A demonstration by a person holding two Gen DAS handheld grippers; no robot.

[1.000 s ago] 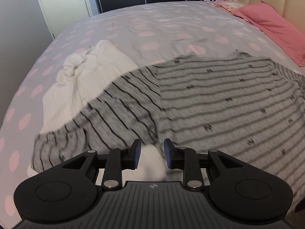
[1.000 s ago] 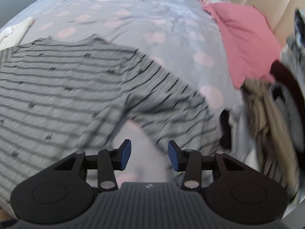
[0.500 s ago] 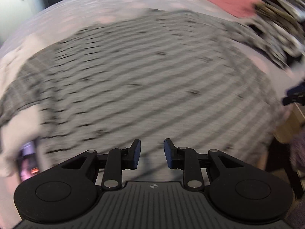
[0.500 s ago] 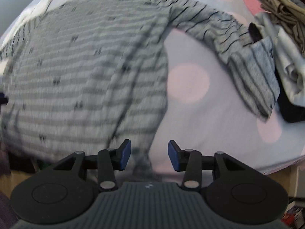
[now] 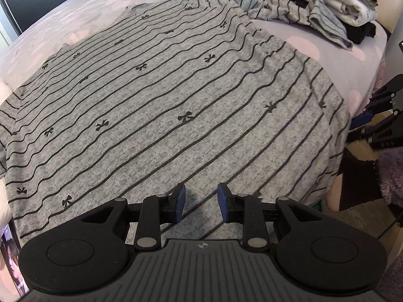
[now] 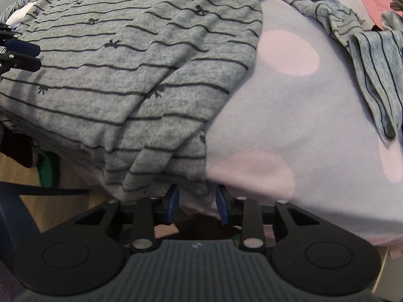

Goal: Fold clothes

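A grey long-sleeved top [image 5: 176,93] with thin dark stripes and small bows lies spread flat on the bed; its hem hangs over the near bed edge [image 6: 156,166]. One sleeve [image 6: 372,58] trails right across the cover. My left gripper [image 5: 201,202] is open and empty, just above the hem at mid-width. My right gripper [image 6: 197,202] is open and empty at the top's lower right corner, where the cloth drapes over the edge. Each gripper shows in the other's view: the right one [image 5: 377,118], the left one [image 6: 20,52].
The lilac bed cover [image 6: 302,115] has pink dots. A pile of unfolded clothes [image 5: 335,5] sits at the far right, with a pink pillow behind it. Wooden floor [image 6: 22,171] and a green item lie below the bed edge. A phone [image 5: 11,259] lies at the left.
Both grippers have pulled back from the middle of the bed to its near edge and now face the top's hem. The top lies flat. Both grippers stay open.
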